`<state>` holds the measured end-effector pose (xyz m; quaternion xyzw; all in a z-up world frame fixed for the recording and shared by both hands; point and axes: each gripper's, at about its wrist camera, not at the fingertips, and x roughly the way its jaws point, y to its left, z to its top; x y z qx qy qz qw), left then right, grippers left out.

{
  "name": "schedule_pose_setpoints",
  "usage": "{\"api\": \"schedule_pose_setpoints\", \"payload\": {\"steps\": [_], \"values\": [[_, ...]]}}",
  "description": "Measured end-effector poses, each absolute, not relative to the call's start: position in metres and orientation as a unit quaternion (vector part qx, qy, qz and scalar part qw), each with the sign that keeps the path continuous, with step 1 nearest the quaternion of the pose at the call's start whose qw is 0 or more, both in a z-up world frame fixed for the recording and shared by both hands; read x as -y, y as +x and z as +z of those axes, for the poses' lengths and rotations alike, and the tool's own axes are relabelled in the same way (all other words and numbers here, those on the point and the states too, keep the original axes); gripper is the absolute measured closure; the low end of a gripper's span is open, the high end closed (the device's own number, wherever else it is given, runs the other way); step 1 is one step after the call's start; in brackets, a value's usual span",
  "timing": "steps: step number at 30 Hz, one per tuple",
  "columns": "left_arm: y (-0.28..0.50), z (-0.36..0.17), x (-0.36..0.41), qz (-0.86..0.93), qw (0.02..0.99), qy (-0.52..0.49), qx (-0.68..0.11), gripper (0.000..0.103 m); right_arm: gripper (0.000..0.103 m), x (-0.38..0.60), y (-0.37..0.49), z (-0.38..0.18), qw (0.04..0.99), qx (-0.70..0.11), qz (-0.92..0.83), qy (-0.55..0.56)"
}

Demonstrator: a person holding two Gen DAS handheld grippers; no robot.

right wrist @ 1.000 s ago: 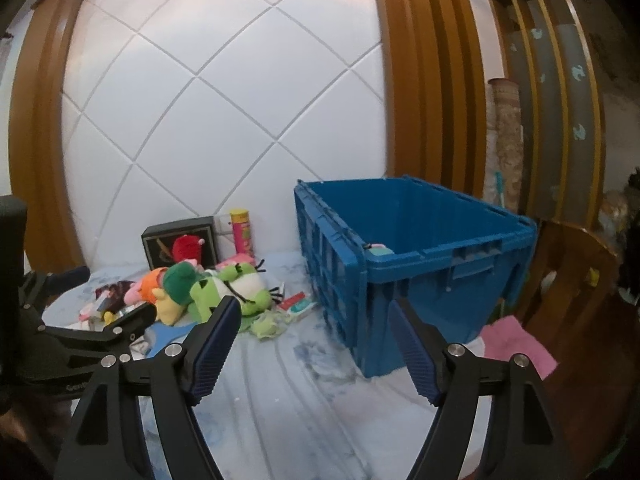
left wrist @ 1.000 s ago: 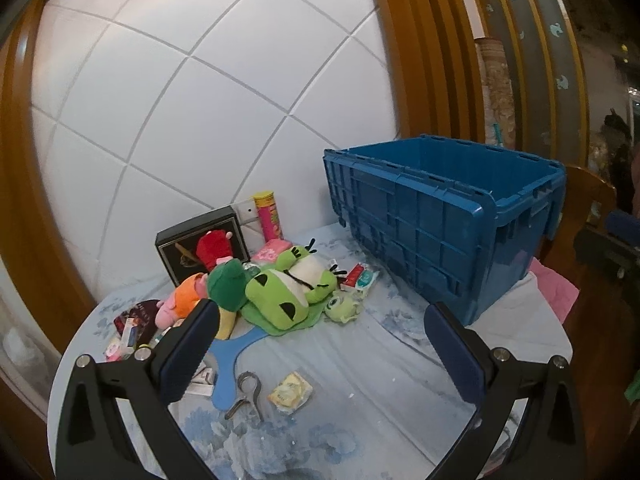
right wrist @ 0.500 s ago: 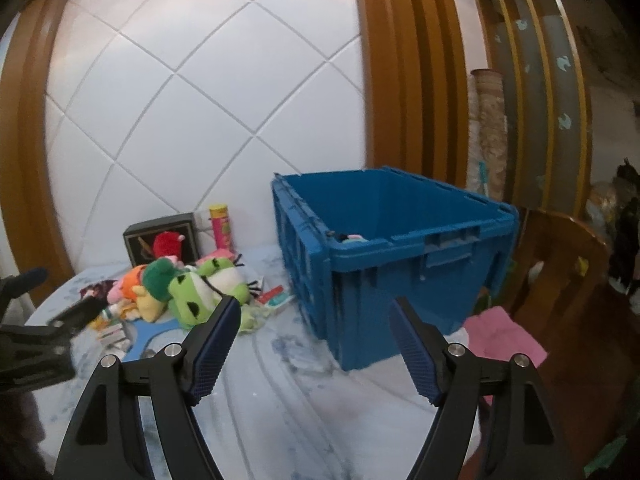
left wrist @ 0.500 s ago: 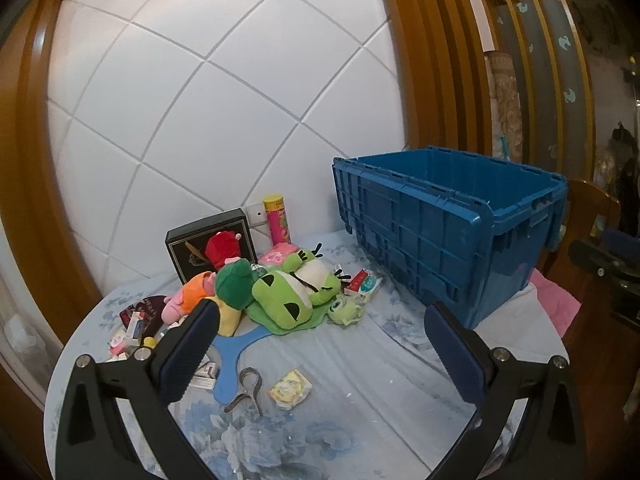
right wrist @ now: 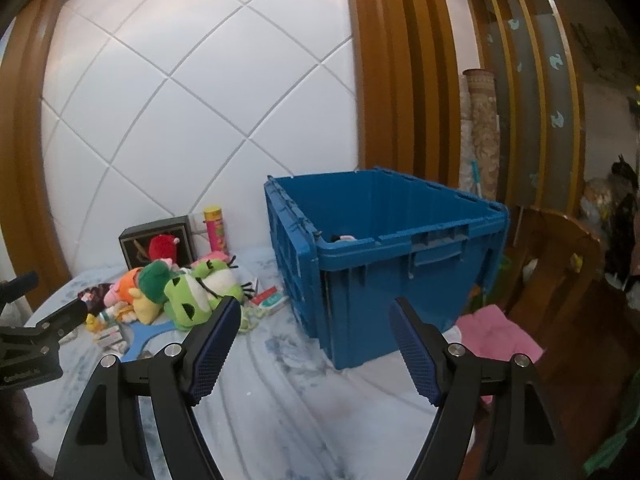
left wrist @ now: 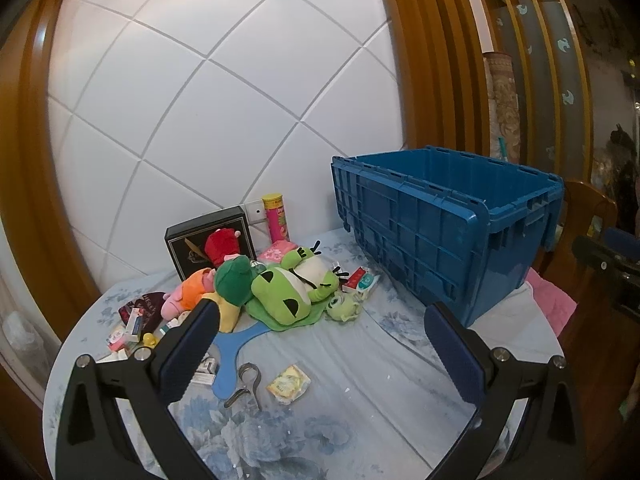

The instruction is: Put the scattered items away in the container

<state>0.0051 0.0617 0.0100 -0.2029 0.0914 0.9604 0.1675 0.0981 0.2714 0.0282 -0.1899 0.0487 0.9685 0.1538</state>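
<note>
I hover both grippers, left point(left wrist: 320, 344) and right point(right wrist: 314, 344), fingers wide and empty; toys point(left wrist: 280, 292) heaped at the surface's far edge left of the blue container point(left wrist: 440, 232); next, reach and grasp one.

A crate point(left wrist: 440, 232) stands on the right of the table point(left wrist: 360, 420), against the wall. Left of it lies a heap of plush toys point(left wrist: 280, 288), with a box point(left wrist: 192, 240) and a can point(left wrist: 276, 218) behind them by the wall. Before the heap lie a clip point(left wrist: 244, 384) and a packet point(left wrist: 289, 384); a small carton point(left wrist: 362, 280) sits between heap and crate.
</note>
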Motion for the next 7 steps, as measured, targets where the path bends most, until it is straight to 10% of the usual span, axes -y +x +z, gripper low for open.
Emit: {"api": "schedule_pose_setpoints", "payload": {"steps": [7], "values": [[0.0126, 0.0156, -0.0548, 0.969, 0.153, -0.175, -0.085, 0.000, 0.026, -0.2697, 0.1018, 0.0312, 0.154, -0.052, 0.969, -0.186]]}}
